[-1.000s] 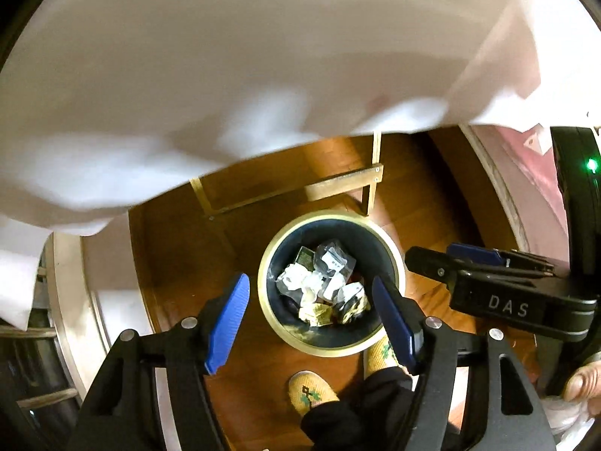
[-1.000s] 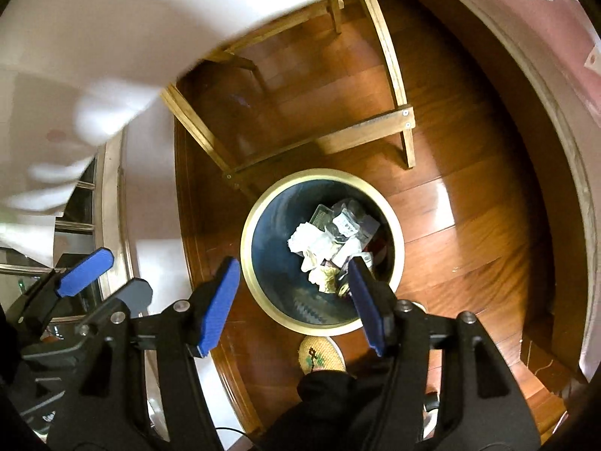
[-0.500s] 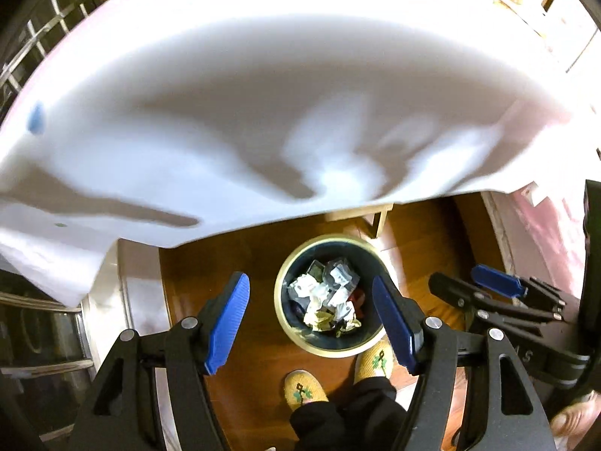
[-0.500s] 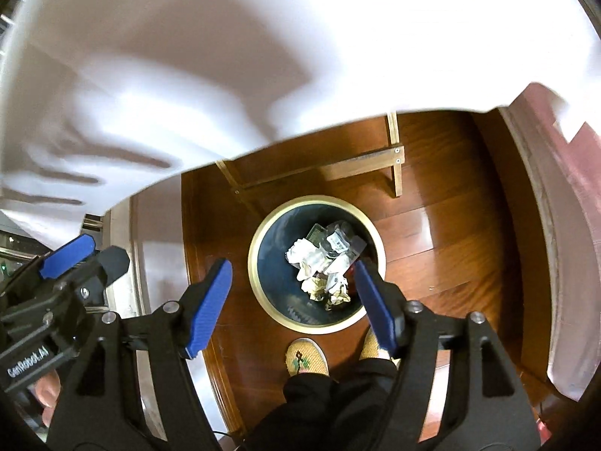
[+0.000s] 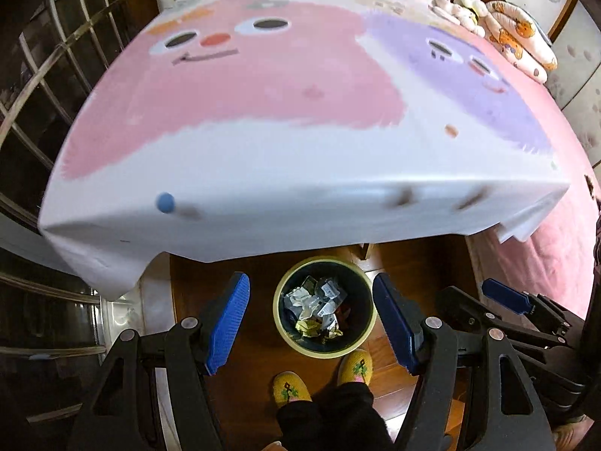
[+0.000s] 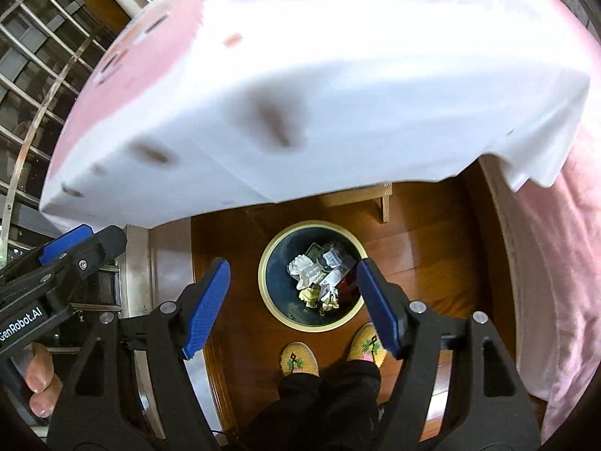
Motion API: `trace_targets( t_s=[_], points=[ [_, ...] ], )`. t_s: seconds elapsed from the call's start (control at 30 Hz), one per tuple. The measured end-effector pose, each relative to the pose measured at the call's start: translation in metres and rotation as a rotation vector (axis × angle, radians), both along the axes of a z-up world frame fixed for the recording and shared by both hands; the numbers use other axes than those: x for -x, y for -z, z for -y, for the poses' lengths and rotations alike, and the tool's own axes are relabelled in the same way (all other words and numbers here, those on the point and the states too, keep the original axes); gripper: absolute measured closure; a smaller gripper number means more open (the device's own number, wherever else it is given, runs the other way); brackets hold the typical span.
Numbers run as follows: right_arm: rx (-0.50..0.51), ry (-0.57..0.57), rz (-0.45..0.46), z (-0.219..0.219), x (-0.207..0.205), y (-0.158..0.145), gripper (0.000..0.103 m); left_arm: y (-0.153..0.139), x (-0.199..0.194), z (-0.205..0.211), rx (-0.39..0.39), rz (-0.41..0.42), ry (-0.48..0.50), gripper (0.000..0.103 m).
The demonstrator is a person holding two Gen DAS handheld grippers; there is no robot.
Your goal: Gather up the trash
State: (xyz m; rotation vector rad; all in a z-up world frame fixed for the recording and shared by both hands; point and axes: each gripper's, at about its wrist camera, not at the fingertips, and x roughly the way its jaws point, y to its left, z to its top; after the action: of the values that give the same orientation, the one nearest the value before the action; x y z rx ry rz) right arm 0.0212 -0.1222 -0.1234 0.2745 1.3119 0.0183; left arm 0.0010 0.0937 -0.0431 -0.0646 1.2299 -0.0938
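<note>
Both grippers hang spread and empty, high above the filled bin.

The left gripper (image 5: 311,323) and right gripper (image 6: 293,308) hold nothing; the trash (image 5: 313,310) lies in the bin (image 5: 287,332) far below, between their fingers. The cloth-draped worktop (image 5: 285,173) ahead appears bare, so remaining litter may be missed beyond view. Compared with a second ago, both grippers sit higher, the bin looks smaller, and the worktop's printed top now shows.
</note>
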Motion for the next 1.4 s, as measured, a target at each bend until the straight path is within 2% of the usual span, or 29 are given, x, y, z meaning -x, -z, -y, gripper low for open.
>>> trace_targets(
  t_s=[0.53, 0.8, 1.07, 1.4],
  points=[
    [0.022, -0.058, 0.121, -0.012, -0.011, -0.160, 0.035, -0.143, 0.024, -0.013, -0.014, 0.119, -0.049, 0.034],
    [0.048, -0.118, 0.187, -0.025, -0.013, -0.224, 0.035, -0.193, 0.031, -0.017, -0.029, 0.167, -0.049, 0.034],
    [0.071, -0.149, 0.220, -0.034, -0.016, -0.243, 0.035, -0.205, 0.036, -0.014, -0.042, 0.170, -0.018, 0.034],
    [0.099, -0.164, 0.239, -0.037, -0.015, -0.247, 0.035, -0.215, 0.028, -0.006, -0.044, 0.201, 0.012, 0.034]
  ],
)
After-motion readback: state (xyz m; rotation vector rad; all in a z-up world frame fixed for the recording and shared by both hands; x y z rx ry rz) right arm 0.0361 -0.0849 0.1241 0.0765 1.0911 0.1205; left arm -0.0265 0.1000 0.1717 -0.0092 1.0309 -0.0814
